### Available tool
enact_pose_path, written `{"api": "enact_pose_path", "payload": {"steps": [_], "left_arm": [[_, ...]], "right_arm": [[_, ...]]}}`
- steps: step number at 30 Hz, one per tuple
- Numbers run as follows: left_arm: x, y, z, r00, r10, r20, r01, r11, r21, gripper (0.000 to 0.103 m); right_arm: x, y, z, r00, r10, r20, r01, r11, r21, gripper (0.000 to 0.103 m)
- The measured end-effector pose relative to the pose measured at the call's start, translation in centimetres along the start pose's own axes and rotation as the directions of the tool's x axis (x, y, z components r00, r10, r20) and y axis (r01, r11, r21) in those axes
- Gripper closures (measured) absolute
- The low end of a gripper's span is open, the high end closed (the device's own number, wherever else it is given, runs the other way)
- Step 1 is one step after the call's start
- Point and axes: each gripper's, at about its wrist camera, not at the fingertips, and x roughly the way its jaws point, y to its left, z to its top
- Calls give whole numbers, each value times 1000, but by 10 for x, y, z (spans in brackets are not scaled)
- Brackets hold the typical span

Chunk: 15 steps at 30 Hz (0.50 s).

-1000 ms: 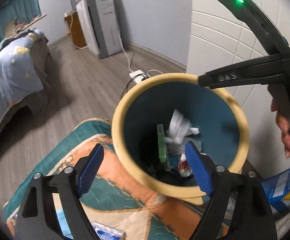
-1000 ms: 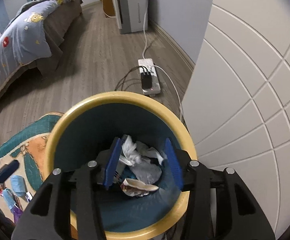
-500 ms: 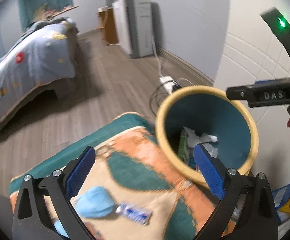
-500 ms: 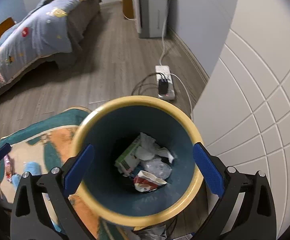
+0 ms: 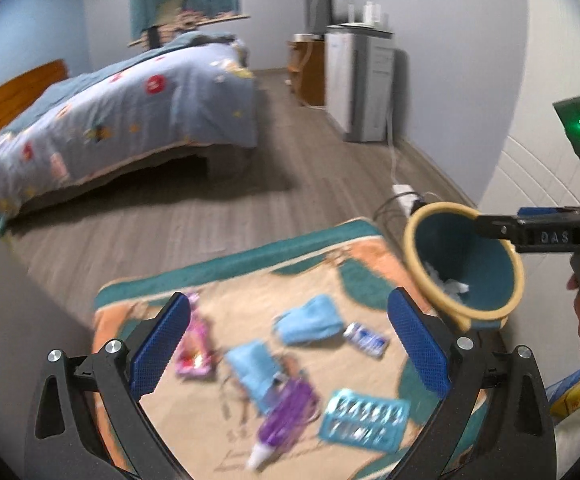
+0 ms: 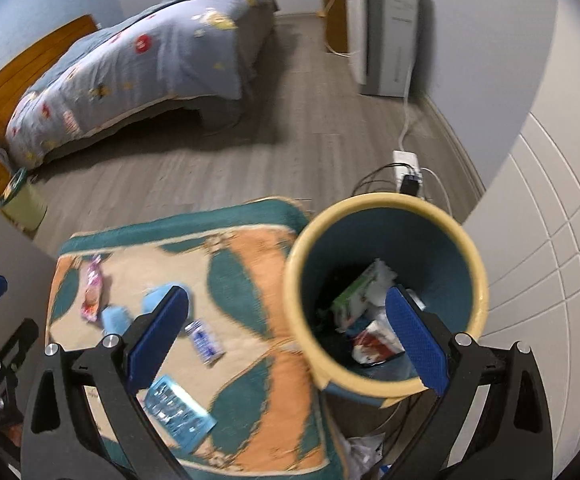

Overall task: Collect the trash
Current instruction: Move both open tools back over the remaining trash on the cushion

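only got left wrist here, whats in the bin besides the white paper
observer: a green and white carton leans inside the bin, clear in the right wrist view.
operator: right gripper holding anything
observer: no, the right gripper is open with nothing between its pads.
operator: any other trash in there
observer: a red and white wrapper lies low in the bin, beside the carton.

Grey wood floor point(image 5: 226, 220), pale blue walls point(image 5: 449, 40), a bed point(image 5: 130, 108) with a blue quilt, patterned rug point(image 6: 250, 280).
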Motion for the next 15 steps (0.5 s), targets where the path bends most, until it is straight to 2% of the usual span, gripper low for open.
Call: {"api": "enact_pose_path", "payload": {"steps": [9,15], "left_arm": [[-18,56,-50,997,33,-65,-42,990,-138,5],[-5,75,-72,991,14,-133,-32,990,-138,5]], "right_arm": [[22,54,-42,996,2,-92,-12,994,-106,6],[50,83,-65,989,-33,-144,-3,971,-239,6]]}}
